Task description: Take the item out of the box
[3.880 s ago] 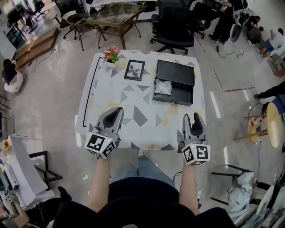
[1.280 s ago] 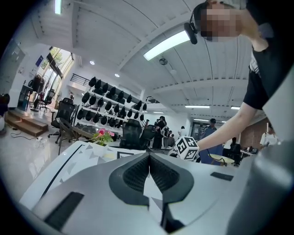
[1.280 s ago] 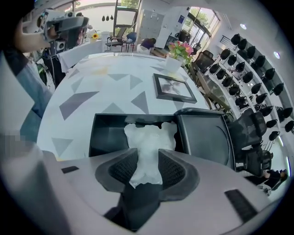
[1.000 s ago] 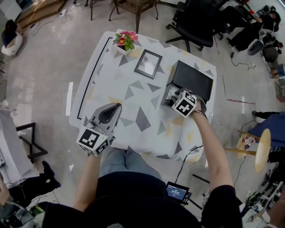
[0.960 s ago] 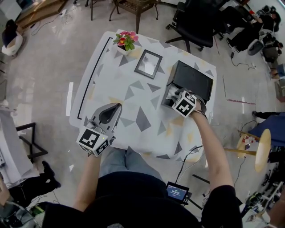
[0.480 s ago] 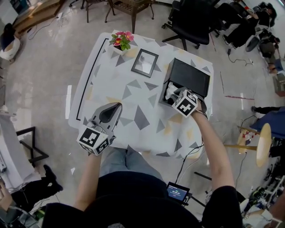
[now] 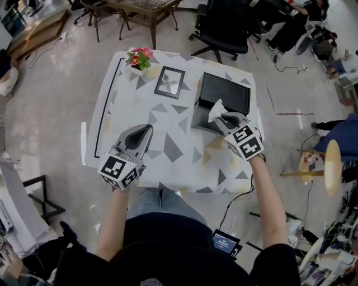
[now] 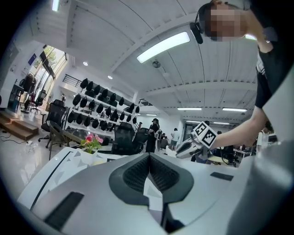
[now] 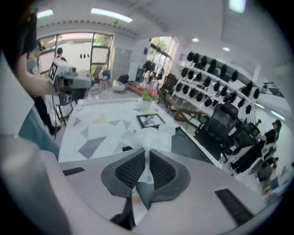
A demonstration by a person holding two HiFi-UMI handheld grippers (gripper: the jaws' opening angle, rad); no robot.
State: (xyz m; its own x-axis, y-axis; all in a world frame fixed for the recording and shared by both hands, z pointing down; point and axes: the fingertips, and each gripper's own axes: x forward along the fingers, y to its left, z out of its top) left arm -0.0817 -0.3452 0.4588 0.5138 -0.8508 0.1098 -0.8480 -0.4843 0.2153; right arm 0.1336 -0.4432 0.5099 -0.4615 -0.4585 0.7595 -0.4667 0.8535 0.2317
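An open black box (image 7: 222, 95) sits at the right of the patterned table (image 7: 168, 134). My right gripper (image 7: 222, 118) is shut on a crumpled white item (image 7: 215, 110), like thin plastic or tissue, and holds it above the box's near edge. In the right gripper view the white item (image 9: 149, 137) bunches out past the closed jaws, with the box (image 9: 188, 144) below it. My left gripper (image 7: 143, 132) hovers over the table's near left part, jaws shut and nothing in them; in its own view the pads (image 8: 149, 172) meet.
A framed picture (image 7: 169, 82) lies at the middle back of the table and a pot of pink flowers (image 7: 138, 58) stands at the back left corner. Black office chairs (image 7: 224, 28) and a wooden table (image 7: 140, 8) stand beyond. A round stool (image 7: 330, 167) is at the right.
My right gripper, which was down in the box, has closed on the white item and lifted it up and toward me. The left gripper has stayed in place.
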